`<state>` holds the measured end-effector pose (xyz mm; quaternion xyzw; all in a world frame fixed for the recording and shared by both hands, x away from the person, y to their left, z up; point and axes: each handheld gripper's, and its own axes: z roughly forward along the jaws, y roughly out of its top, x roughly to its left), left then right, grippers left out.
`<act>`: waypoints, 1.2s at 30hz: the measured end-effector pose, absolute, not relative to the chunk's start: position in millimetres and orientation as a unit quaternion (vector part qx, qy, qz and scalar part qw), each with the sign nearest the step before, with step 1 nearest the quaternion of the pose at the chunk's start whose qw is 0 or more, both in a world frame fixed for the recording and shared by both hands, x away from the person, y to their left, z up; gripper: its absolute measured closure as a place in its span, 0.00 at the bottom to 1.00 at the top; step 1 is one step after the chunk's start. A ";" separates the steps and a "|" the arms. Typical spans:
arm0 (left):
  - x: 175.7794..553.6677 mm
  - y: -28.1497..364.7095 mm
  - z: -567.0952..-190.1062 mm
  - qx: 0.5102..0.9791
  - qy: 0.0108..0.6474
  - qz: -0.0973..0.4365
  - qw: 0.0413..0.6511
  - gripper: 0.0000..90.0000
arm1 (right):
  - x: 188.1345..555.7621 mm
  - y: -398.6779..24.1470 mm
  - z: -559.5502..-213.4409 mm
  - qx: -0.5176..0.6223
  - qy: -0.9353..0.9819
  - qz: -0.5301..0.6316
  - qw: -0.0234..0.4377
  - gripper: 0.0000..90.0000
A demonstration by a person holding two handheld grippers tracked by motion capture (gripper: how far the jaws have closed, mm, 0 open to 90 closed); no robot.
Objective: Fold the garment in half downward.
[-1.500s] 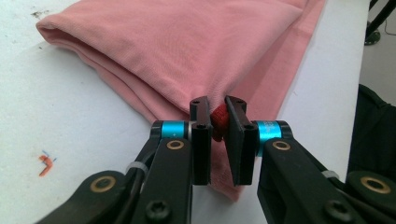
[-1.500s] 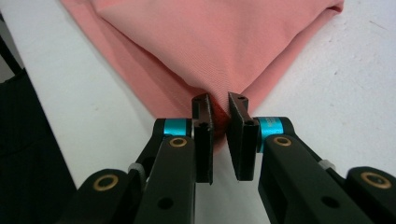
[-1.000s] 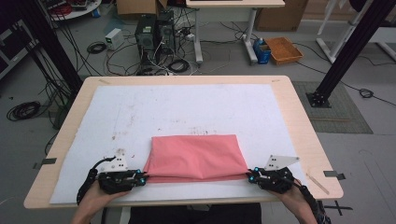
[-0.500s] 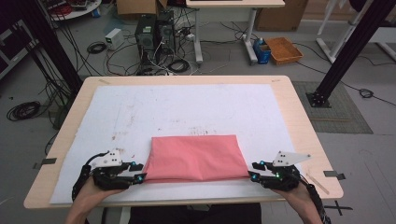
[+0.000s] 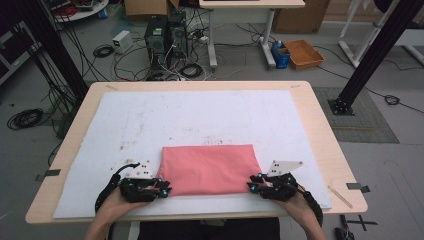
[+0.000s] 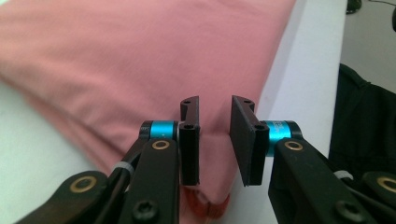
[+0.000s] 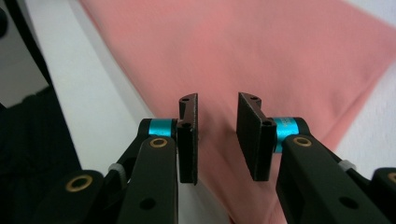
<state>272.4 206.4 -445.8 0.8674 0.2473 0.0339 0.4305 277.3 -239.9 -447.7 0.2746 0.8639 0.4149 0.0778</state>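
Both tongs [image 5: 161,188] [image 5: 252,186], lately closing, gape slightly at the pink cloth's [image 5: 209,168] near corners, gripping nothing.

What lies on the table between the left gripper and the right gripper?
In the high view, the folded pink cloth spans the stretch from the left gripper to the right gripper, lying flat on the white mat.

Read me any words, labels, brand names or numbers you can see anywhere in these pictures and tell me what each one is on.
No text can be read.
Pink folded cloth: plain, no label or print showing.
White mat: only small dark specks, no writing.
Left gripper and right gripper: blue rings and black jaws, no legible marking.
Blue container on the floor: any label is too small to read.
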 end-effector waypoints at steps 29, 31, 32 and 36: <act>256.7 241.5 -420.6 0.838 0.279 0.125 0.451 0.37 | 278.8 -263.0 -429.5 0.332 0.814 0.456 0.139 0.23; 255.2 240.8 -420.9 0.839 0.277 0.126 0.452 0.37 | 278.8 -263.1 -429.5 0.337 0.813 0.454 0.138 0.23; 254.8 241.0 -420.9 0.840 0.277 0.125 0.450 0.36 | 279.2 -263.3 -429.3 0.337 0.813 0.454 0.138 0.23; 256.2 241.9 -422.3 0.839 0.281 0.123 0.449 0.36 | 280.5 -262.9 -427.4 0.339 0.813 0.453 0.141 0.23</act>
